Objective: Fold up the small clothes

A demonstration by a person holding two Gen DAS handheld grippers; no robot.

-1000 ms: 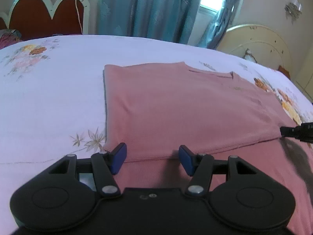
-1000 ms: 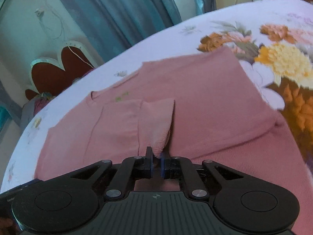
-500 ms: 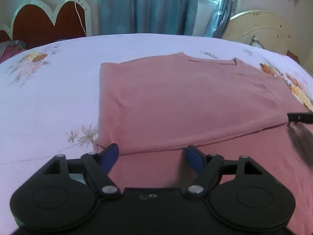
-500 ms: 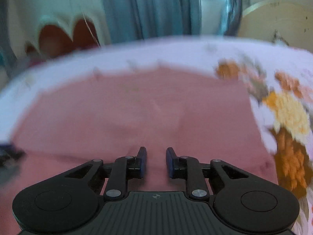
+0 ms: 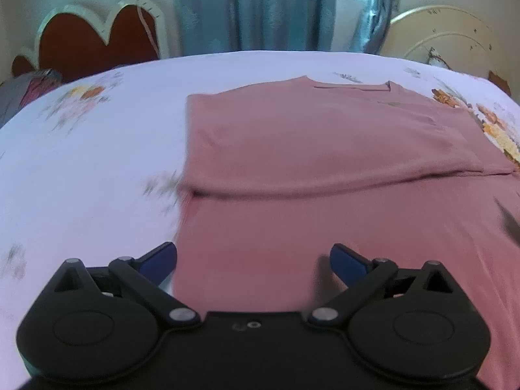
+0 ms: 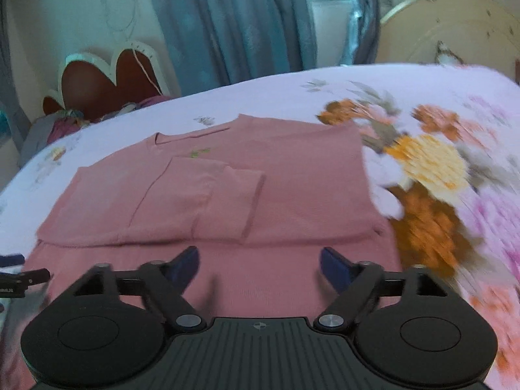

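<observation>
A pink knit top (image 5: pixel 325 149) lies flat on the bed with its sides and sleeves folded in over its front. It also shows in the right wrist view (image 6: pixel 260 175), where a folded sleeve (image 6: pixel 227 204) rests on the chest. My left gripper (image 5: pixel 253 260) is open and empty above the near lower part of the top, by its left edge. My right gripper (image 6: pixel 259 261) is open and empty above the near lower part, towards the right side. The left gripper's tip (image 6: pixel 19 284) shows at the right wrist view's left edge.
The bed sheet (image 5: pixel 97 169) is pale lilac with flower prints (image 6: pixel 429 162). A red scalloped headboard (image 5: pixel 94 42) and clothes pile (image 6: pixel 65 123) stand at the back left. Blue curtains (image 5: pixel 253 9) and a cream round headboard (image 6: pixel 455 29) are behind.
My right gripper has let go of the sleeve, opened wide and drawn back toward the hem. The sleeve now lies flat. My left gripper has opened wider and drawn back too.
</observation>
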